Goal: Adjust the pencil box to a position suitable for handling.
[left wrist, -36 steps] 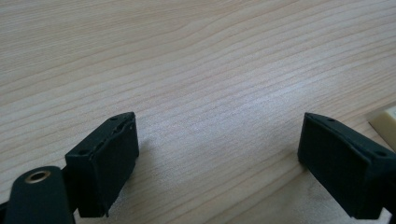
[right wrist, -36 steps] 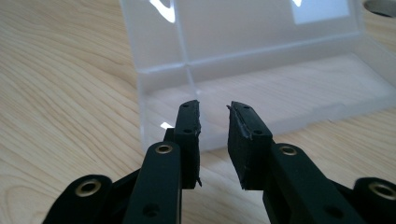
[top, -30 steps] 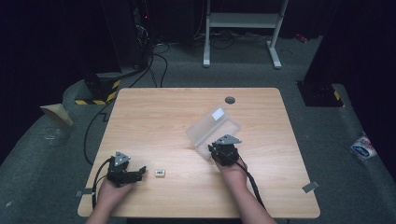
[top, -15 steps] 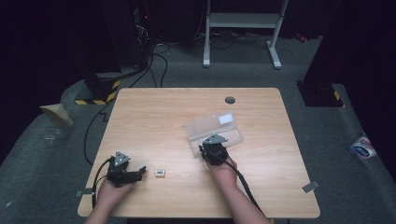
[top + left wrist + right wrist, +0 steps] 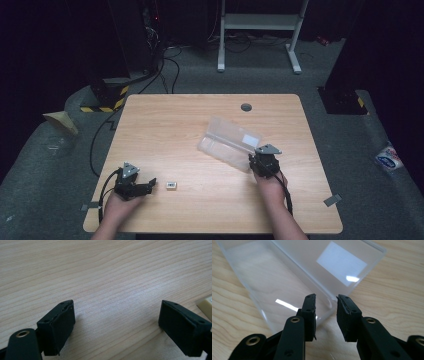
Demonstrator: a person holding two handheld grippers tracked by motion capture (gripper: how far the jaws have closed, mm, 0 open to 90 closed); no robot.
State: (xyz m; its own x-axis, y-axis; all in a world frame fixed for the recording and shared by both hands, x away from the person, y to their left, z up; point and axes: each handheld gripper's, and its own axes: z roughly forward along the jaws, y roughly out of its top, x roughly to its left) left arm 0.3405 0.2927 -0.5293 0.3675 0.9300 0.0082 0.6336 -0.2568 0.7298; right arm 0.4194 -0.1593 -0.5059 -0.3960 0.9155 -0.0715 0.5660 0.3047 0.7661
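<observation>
Wooden table (image 5: 165,125): clear plastic box (image 5: 227,142) open, empty.

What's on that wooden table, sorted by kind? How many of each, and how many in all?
Open clear plastic hinged case with a white label: 1
Small pale square block: 1
Hand-held black two-jaw grippers: 2, the left gripper beside the block and the right gripper at the case's near end
Total: 4
</observation>
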